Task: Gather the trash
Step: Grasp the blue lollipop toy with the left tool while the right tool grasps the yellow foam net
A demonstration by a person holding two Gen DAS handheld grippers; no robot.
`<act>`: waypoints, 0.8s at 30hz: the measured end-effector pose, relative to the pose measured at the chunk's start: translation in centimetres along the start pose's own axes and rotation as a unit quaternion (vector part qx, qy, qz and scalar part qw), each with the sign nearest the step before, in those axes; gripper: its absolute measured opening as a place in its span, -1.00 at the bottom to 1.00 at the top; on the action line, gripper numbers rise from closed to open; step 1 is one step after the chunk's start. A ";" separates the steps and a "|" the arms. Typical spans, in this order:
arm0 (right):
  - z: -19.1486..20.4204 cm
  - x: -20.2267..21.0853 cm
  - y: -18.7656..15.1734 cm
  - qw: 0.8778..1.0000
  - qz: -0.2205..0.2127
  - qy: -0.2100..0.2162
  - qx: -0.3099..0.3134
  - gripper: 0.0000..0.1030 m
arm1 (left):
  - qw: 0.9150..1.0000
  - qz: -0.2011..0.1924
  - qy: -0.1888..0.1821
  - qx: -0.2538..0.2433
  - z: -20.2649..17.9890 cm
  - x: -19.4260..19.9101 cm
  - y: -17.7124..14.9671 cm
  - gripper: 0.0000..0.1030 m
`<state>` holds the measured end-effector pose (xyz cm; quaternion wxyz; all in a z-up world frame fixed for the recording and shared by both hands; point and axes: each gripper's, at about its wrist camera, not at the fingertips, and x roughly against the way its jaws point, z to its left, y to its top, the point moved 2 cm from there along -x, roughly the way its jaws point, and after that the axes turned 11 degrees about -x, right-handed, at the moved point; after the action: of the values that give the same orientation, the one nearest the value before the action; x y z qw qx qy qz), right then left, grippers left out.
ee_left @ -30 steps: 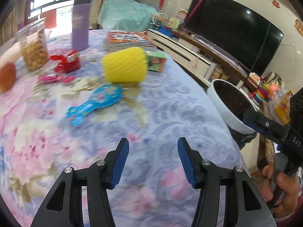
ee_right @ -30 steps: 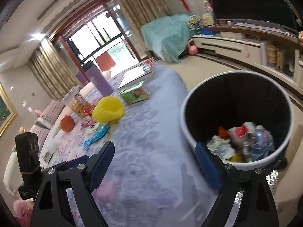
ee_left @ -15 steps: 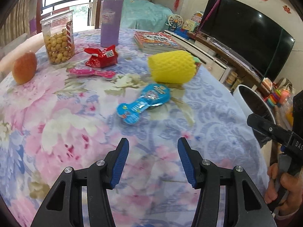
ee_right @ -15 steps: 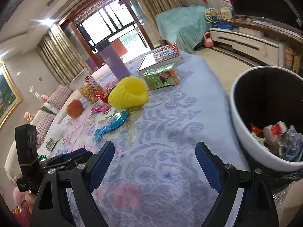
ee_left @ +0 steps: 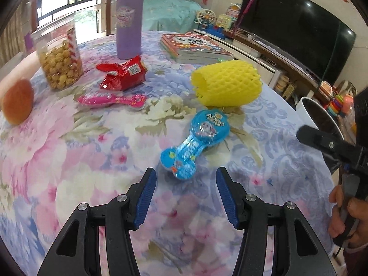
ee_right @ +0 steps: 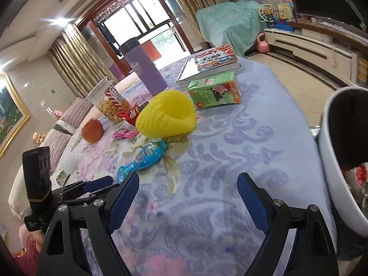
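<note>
Step in hand: approach to pick up. The left claw (ee_left: 185, 194), jaws apart and empty, faces the blue wrapper (ee_left: 196, 142) lying on the surface (ee_left: 69, 161). The right claw (ee_right: 187, 203) is likewise apart, beside the trash bin (ee_right: 331, 161). Next: straddle the wrapper, then close.

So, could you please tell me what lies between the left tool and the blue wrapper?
Nothing: in the left wrist view only bare floral tablecloth separates the open left tool from the blue wrapper just ahead.
</note>
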<state>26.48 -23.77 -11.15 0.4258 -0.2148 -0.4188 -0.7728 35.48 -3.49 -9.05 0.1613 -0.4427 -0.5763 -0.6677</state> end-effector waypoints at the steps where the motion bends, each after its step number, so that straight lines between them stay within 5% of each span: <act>1: 0.2 -0.4 0.4 1.000 0.000 0.004 0.001 0.72 | 1.000 0.003 -0.001 -0.007 0.1 -0.3 0.2 0.05; 13: 2.7 -5.4 3.9 0.999 0.016 0.037 0.003 0.67 | 0.999 0.013 -0.012 -0.043 0.7 -3.1 1.6 0.04; 15: 2.9 -6.3 4.1 0.999 0.019 0.040 0.006 0.34 | 0.999 0.009 -0.007 -0.053 0.5 -3.3 1.6 0.02; 16: 2.9 -6.5 4.2 0.999 0.021 0.037 0.010 -0.07 | 0.998 0.008 -0.005 -0.056 0.3 -3.3 1.6 -0.18; 17: 2.9 -6.8 4.2 0.999 0.025 0.031 0.014 -0.28 | 0.998 0.008 -0.004 -0.059 0.2 -3.3 1.5 -0.31; 20: 2.5 -6.6 3.9 0.999 0.023 0.032 0.014 -0.55 | 0.998 0.006 0.003 -0.068 -0.2 -3.3 1.5 -0.34; 24: 1.6 -5.5 3.7 0.999 0.015 0.034 0.004 -0.60 | 0.998 0.005 0.015 -0.061 -0.6 -3.0 1.1 -0.35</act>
<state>32.56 -20.92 -12.34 0.4525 -0.1931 -0.4036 -0.7714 37.74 -5.24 -10.62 0.1457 -0.4447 -0.5301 -0.7071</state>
